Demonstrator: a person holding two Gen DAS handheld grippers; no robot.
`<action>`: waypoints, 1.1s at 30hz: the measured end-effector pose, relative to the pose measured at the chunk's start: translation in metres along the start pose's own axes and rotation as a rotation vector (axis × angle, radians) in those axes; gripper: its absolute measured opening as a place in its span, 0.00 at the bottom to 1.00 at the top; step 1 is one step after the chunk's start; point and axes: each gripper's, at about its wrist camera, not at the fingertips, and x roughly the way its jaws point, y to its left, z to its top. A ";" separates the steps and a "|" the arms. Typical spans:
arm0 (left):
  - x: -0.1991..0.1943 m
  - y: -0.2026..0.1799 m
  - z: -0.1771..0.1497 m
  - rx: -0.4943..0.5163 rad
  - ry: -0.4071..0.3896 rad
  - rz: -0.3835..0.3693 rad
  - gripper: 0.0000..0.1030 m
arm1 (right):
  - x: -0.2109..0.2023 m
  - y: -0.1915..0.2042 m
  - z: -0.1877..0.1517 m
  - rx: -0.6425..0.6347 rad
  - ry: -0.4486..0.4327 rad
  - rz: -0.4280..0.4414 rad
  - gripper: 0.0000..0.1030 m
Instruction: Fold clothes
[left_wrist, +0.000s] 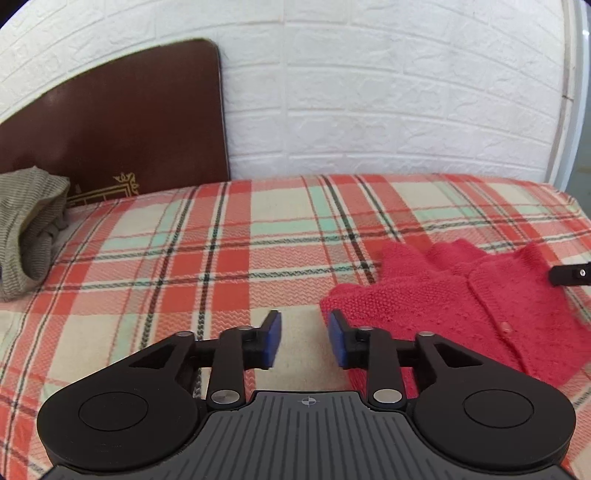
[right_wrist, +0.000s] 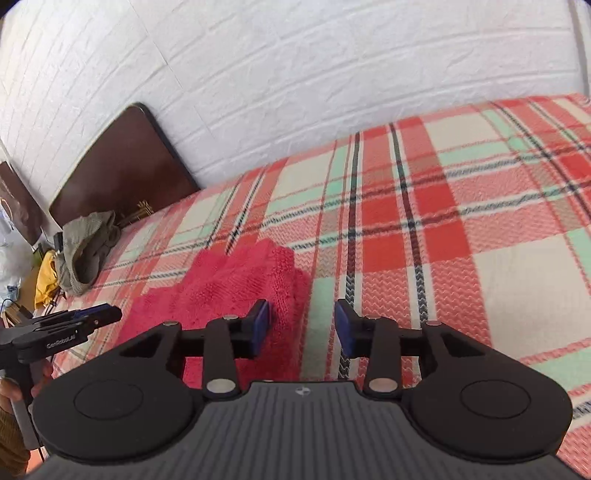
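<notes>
left wrist view is showing the left gripper (left_wrist: 304, 341) hovering low over the plaid blanket (left_wrist: 221, 258), its blue pads standing apart with nothing between them. just to its right the red knitted cardigan (left_wrist: 461, 306) is lying flat on the bed, buttons facing up, one corner almost touching the right-hand pad. the right gripper (right_wrist: 303, 326) is hanging over the garment's other edge, fingers also spread and holding nothing; from its own camera the cardigan (right_wrist: 236, 291) is sitting under and beside its left finger.

as for progress, the red piece is looking partly gathered into a compact shape (the far end is bunching into what may be tucked sleeves, though the blur is making that hard to swear to), so i'd judge a fold or two is done and a final one, or just a smoothing, is remaining. neither tool is gripping cloth right now.

a grey-green striped garment (left_wrist: 26, 229) is slumping in a heap near the brown headboard (left_wrist: 118, 125), well apart from the cardigan and plainly unfolded, so that one is waiting its turn. white brick-pattern wall (left_wrist: 388, 92) is standing behind the bed.
</notes>
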 end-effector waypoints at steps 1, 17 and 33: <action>-0.008 -0.002 0.000 0.014 -0.010 -0.011 0.48 | -0.006 0.005 0.000 -0.023 -0.023 0.002 0.42; 0.029 -0.053 -0.007 0.140 0.017 -0.036 0.68 | 0.025 0.044 -0.009 -0.195 0.012 -0.023 0.36; 0.016 0.008 0.000 -0.030 0.106 -0.136 0.73 | 0.000 0.031 0.002 -0.232 0.063 -0.031 0.66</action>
